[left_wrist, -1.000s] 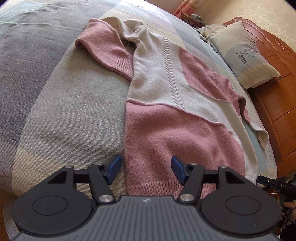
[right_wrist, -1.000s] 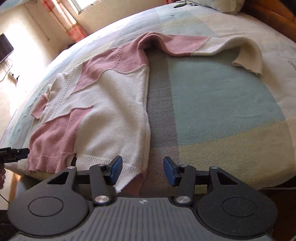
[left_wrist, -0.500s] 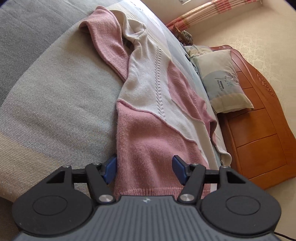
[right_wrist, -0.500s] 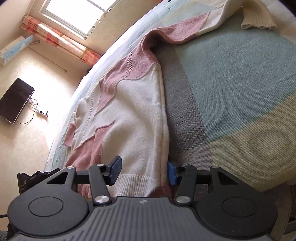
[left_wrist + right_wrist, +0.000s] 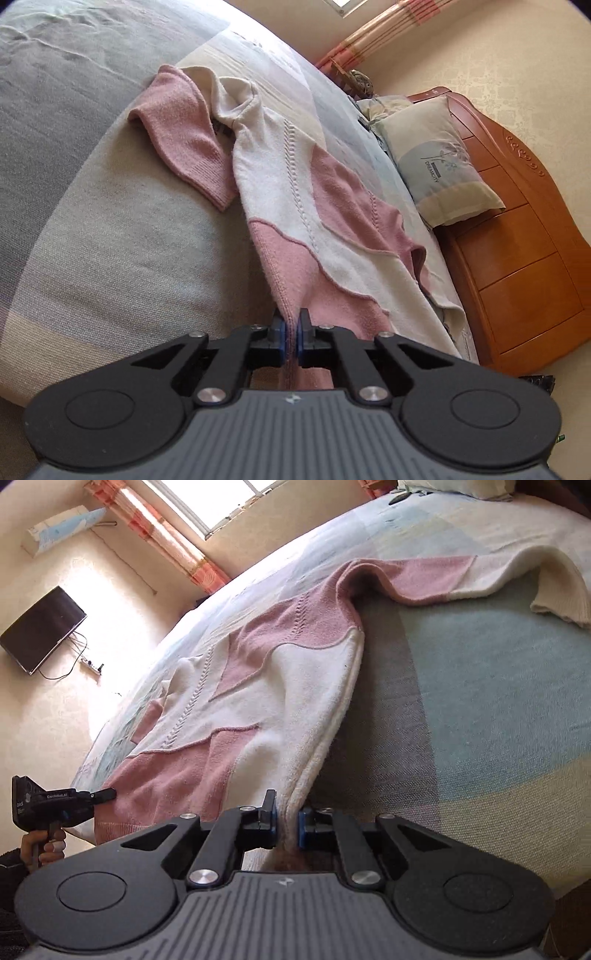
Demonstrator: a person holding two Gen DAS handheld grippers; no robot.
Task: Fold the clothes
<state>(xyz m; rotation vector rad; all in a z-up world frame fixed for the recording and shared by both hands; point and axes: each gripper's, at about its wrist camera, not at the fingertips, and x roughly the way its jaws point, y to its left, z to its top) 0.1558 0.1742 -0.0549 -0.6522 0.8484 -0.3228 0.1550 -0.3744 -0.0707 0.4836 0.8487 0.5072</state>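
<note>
Both grippers, left [image 5: 290, 334] and right [image 5: 287, 818], pinched the sweater's [image 5: 332, 221] hem corners at the bed's [image 5: 110, 258] edge. The shallow bites could slip when lifted, dropping a corner and skewing the fold.

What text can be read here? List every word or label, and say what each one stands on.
"DREAMCITY": on the pillow, under a dark tag too small to read.
"DAS": on the left gripper, right wrist view; the white line on its top is too blurred to read.
Logos on both gripper bodies: marks only, no words.
</note>
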